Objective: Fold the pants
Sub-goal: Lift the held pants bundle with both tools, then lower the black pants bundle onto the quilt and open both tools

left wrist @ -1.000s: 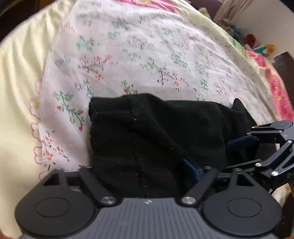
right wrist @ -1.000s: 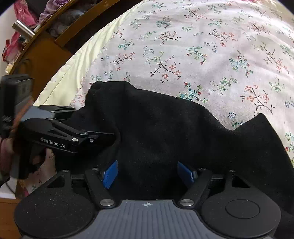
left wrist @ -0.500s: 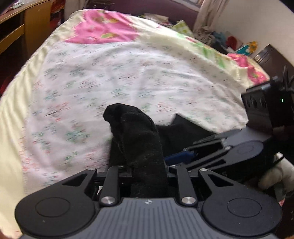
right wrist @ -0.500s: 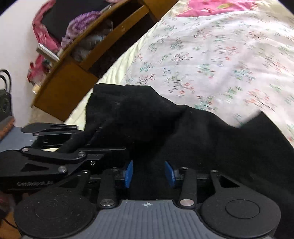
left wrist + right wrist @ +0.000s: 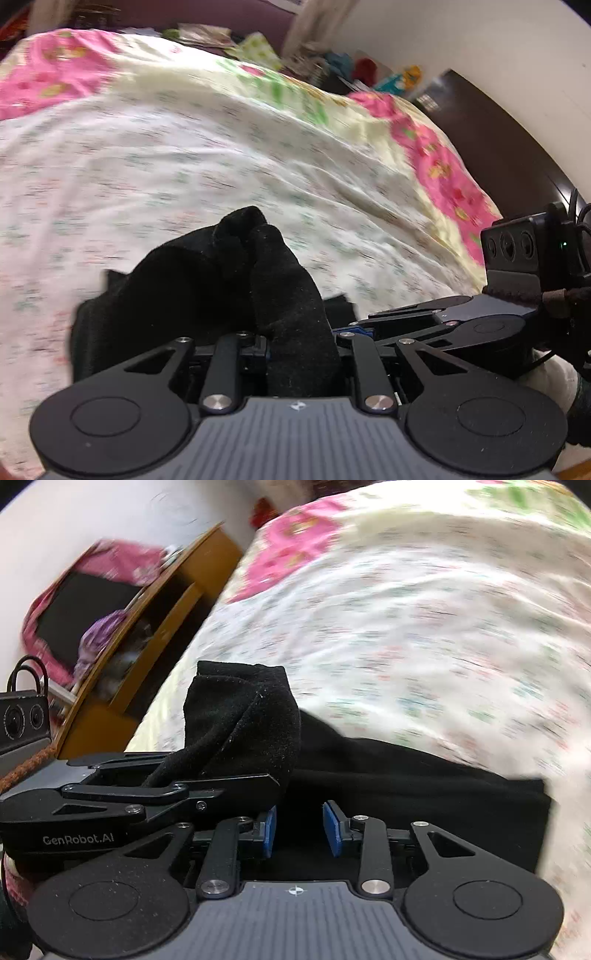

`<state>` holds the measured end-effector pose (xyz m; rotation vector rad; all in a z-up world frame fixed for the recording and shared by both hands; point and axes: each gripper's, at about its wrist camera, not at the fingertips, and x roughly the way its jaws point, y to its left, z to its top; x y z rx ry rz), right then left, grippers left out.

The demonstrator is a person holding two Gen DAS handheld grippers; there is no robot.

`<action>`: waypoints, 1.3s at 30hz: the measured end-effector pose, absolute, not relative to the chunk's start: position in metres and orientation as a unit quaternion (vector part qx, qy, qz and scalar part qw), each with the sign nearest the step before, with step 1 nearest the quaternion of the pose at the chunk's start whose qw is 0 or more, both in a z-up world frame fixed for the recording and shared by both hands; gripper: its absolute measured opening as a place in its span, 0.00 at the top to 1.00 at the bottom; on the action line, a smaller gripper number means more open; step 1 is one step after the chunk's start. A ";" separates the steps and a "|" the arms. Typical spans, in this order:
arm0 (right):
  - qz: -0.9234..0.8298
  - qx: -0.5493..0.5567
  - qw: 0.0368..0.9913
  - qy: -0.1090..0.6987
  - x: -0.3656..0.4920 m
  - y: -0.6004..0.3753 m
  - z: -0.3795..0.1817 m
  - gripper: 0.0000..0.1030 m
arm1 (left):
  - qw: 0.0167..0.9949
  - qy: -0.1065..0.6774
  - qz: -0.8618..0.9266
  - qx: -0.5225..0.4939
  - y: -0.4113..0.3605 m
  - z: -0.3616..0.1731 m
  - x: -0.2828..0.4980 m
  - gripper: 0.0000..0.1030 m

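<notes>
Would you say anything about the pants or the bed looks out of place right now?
Nothing stands out. The black pants are bunched up only where the left gripper and right gripper hold them over the floral bedsheet.

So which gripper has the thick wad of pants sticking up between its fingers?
The left gripper: its jaws, just closing, clamp a tall bunch of the pants. The right gripper, also just closing, holds only a flat edge, blue pads showing.

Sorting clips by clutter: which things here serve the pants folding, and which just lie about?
Job: black pants, left gripper and right gripper both clamped on them, floral bedspread.
Lying about: wooden shelf unit, clothes heap.
</notes>
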<state>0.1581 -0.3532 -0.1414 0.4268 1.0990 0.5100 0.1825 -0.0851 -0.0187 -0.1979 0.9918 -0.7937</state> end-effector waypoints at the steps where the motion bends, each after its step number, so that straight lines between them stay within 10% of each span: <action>1: 0.228 0.206 0.802 0.512 0.153 -0.364 -0.144 0.87 | 0.796 0.465 -0.377 -0.090 -0.095 -0.020 0.180 0.72; 12: 0.149 0.208 0.816 0.518 0.127 -0.436 -0.172 0.86 | 0.773 0.484 -0.398 -0.098 -0.180 -0.057 0.171 0.71; 23: 0.054 0.179 0.851 0.491 0.113 -0.496 -0.166 0.68 | 0.797 0.473 -0.374 -0.027 -0.229 -0.060 0.149 0.45; 39: 0.193 0.075 0.885 0.417 0.103 -0.400 -0.183 0.66 | 0.893 0.359 -0.271 0.037 -0.128 -0.068 0.129 0.39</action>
